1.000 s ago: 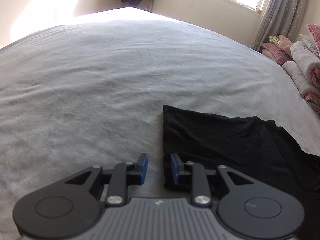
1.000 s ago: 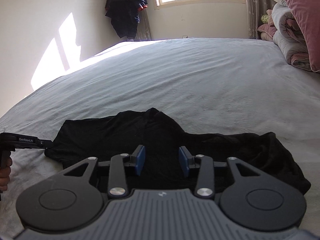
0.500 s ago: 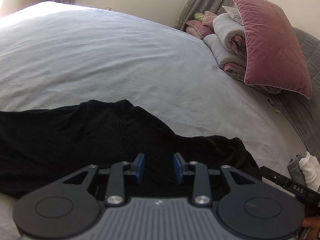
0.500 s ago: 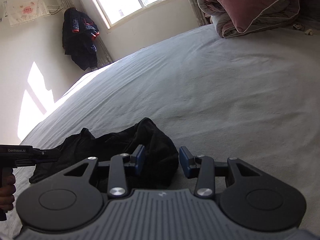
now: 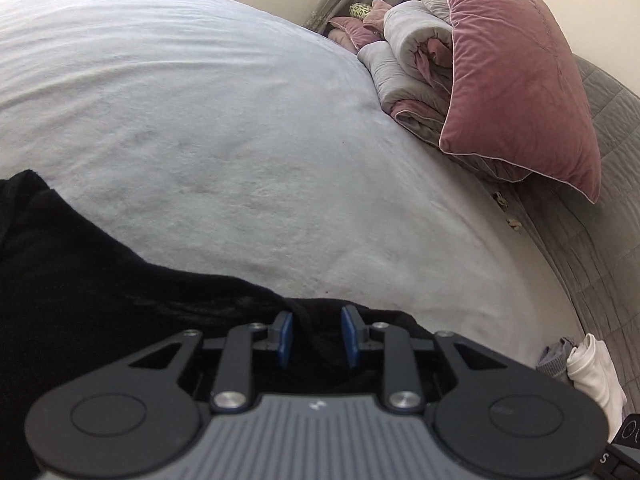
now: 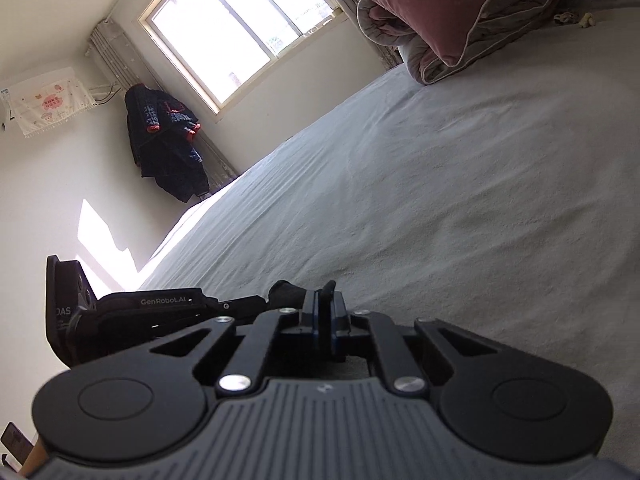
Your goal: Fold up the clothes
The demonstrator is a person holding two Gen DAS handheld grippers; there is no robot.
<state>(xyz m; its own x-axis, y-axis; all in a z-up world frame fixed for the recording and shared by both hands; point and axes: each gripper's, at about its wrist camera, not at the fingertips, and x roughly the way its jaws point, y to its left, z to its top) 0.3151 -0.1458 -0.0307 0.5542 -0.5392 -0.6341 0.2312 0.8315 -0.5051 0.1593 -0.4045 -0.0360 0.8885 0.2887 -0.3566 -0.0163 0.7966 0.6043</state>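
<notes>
both grippers closing on a black garment at the near edge of the bed

lying across the near left of the pale grey bed [image 5: 248, 128], the black garment [image 5: 100, 288] spreads in a dark, rumpled sheet whose far edge runs toward the right. the left gripper [image 5: 316, 336] sits low over that right end, its blue pads [image 5: 285, 338] apart with a fold of the black cloth between them; the jaws are closing, and the pads do not press the fabric. just to its right the right gripper [image 6: 323, 320] is tilted, its jaws closing too, already nearly together with a thin edge of black cloth pinched between them and poking out at the tips. the two tools are close beside each other. at the far right of the bed a pink pillow [image 5: 516, 80] leans on a rolled grey quilt [image 5: 412, 64]. a white cloth [image 5: 592, 368] lies at the near right edge. on the far wall a bright window [image 6: 236, 28] stands beside a dark coat [image 6: 168, 140] hanging in the corner.
</notes>
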